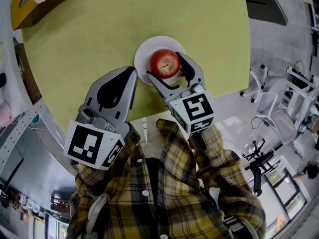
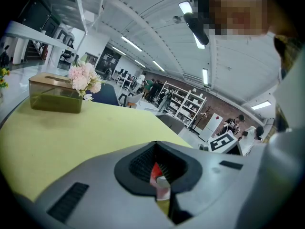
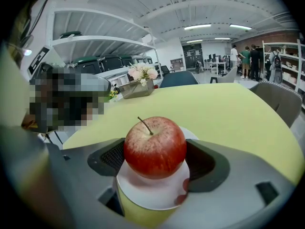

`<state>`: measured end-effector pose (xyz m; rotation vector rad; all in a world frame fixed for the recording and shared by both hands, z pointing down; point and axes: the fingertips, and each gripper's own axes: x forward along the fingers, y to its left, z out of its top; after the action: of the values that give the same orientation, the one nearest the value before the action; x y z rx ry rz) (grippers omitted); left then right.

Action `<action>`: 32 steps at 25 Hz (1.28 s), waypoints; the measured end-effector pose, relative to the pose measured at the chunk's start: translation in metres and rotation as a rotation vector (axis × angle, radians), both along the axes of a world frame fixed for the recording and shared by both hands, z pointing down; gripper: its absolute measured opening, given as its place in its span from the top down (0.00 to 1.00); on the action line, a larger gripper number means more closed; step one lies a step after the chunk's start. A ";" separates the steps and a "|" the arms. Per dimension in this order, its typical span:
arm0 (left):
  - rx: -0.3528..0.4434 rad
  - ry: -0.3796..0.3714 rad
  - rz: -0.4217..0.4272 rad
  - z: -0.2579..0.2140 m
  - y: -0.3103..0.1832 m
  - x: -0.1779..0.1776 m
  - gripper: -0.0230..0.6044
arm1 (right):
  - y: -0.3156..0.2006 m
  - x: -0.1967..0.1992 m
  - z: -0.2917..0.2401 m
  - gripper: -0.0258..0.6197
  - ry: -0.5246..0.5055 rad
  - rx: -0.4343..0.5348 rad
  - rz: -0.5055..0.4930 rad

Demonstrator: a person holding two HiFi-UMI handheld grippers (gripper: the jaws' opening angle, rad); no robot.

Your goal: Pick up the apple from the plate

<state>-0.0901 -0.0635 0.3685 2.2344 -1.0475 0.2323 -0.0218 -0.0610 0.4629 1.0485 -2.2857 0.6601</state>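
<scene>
The surface (image 1: pixel 99 44) is seen steeply from above in the head view, low and near in both gripper views. The apple (image 1: pixel 165 62) is shared by head and right gripper views.

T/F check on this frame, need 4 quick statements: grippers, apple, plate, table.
1. The right gripper has its jaws on either side of the apple. True.
2. The left gripper holds the apple. False: its jaws are together with nothing between them, above the table and left of the plate.
3. The apple is green and lies on the bare table. False: it is red, stem up, and over the white plate.
4. A box with pink flowers stands at the table's far edge. True.
</scene>
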 end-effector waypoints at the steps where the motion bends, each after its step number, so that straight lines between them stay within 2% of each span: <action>1: 0.000 0.001 0.000 0.000 -0.001 0.000 0.95 | 0.000 0.000 0.000 0.37 0.000 -0.001 -0.001; 16: 0.021 0.001 -0.006 -0.008 -0.013 0.001 0.95 | -0.008 -0.002 -0.012 0.37 -0.014 0.010 0.006; 24: 0.073 0.003 -0.010 -0.035 -0.020 0.003 0.95 | -0.016 0.001 -0.042 0.37 -0.050 0.030 0.036; 32: 0.145 0.013 -0.012 -0.076 -0.018 0.005 0.95 | -0.011 -0.001 -0.077 0.37 -0.056 0.069 0.023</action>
<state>-0.0850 -0.0818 0.2928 2.3547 -1.1023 0.1402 -0.0226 -0.0719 0.3854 1.1023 -2.3631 0.6312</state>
